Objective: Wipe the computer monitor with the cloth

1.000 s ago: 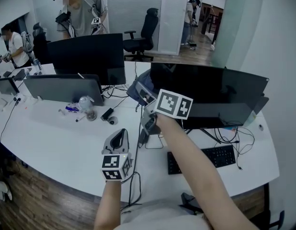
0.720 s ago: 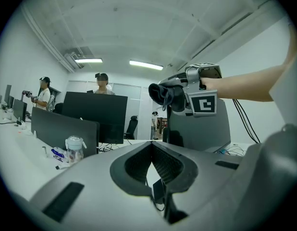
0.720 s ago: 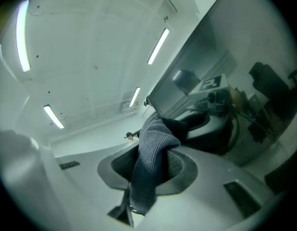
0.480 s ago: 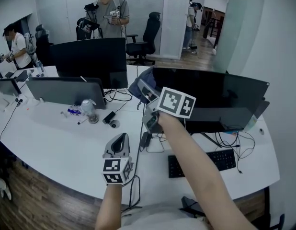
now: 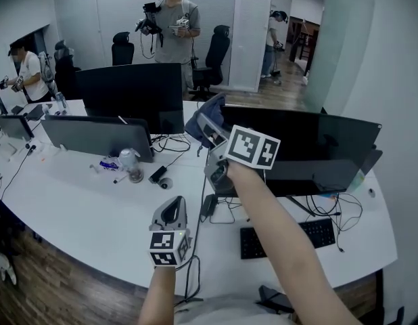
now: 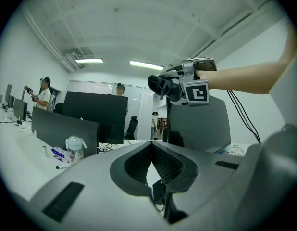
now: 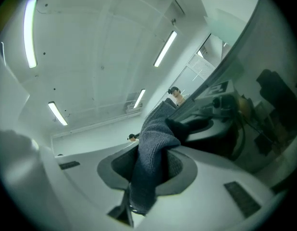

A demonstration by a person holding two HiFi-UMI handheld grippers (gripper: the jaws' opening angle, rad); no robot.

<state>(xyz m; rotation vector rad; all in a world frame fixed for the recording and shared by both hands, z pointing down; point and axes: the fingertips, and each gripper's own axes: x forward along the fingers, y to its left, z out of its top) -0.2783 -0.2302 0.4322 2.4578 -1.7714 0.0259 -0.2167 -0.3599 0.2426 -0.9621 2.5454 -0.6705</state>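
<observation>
The black computer monitor [image 5: 310,147] stands on the white desk [image 5: 80,208] at the right. My right gripper [image 5: 209,131] is raised at the monitor's upper left corner, shut on a blue-grey cloth [image 5: 199,119]. In the right gripper view the cloth [image 7: 155,148] hangs bunched between the jaws, with the dark screen [image 7: 256,105] close on the right. My left gripper [image 5: 170,210] hovers low over the desk's front, shut and holding nothing. From the left gripper view I see the right gripper [image 6: 179,83] holding the cloth [image 6: 160,84] beside the monitor [image 6: 199,124].
A black keyboard [image 5: 288,237] lies in front of the monitor amid loose cables [image 5: 219,212]. Two more monitors [image 5: 131,93] stand at the left, with a clear bottle [image 5: 132,164] near them. A person [image 5: 174,19] with grippers stands at the back, and an office chair [image 5: 212,53].
My right gripper has lifted the cloth higher along the monitor's left edge, toward its top corner. The left gripper has hardly moved. The person at the back has walked to the right.
</observation>
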